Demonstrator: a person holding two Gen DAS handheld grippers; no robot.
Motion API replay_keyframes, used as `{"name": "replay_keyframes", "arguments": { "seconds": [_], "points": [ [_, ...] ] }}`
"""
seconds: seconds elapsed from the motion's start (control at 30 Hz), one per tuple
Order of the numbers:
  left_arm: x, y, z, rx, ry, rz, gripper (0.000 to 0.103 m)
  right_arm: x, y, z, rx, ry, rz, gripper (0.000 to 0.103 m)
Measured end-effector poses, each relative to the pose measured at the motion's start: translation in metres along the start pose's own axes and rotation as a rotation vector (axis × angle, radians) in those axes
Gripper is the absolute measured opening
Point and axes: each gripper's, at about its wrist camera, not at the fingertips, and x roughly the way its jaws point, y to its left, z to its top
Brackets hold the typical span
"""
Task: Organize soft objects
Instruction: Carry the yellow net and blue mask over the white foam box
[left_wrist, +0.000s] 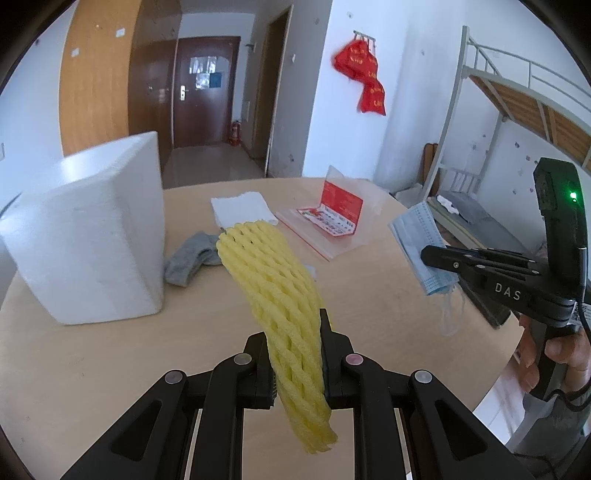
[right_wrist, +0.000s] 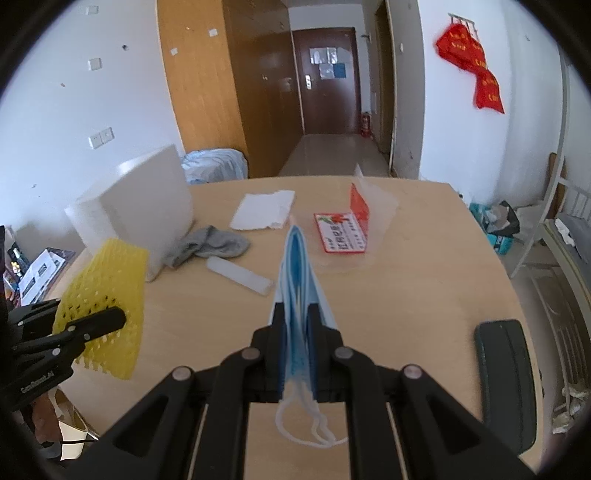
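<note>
Both grippers' fingers were clamped: left gripper (left_wrist: 293, 354) pinched the springy, featherlight yellow foam net (left_wrist: 280, 295) mid-length; right gripper (right_wrist: 295, 332) nipped the limp blue face mask (right_wrist: 297, 280) near its loop end.

Each camera sits close behind its own gripper, above the table (left_wrist: 92, 369), looking forward and down toward the door (right_wrist: 325, 74) at 12 o'clock. Both views share the white box (left_wrist: 88, 236), grey sock (right_wrist: 210, 245) and hallway.
</note>
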Motion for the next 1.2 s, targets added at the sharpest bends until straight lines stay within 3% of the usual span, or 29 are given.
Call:
{"name": "replay_keyframes", "arguments": {
  "seconds": [0.53,1.2],
  "points": [
    [-0.047,0.021,-0.012,-0.044,-0.078,0.068,0.018,-0.011,0.055,0.006,-0.071,-0.057,0.110,0.013],
    [-0.098,0.068,-0.028,-0.132,-0.134,0.209,0.018,0.001,0.133,0.015,-0.199,-0.056,0.272,0.013]
  ]
}}
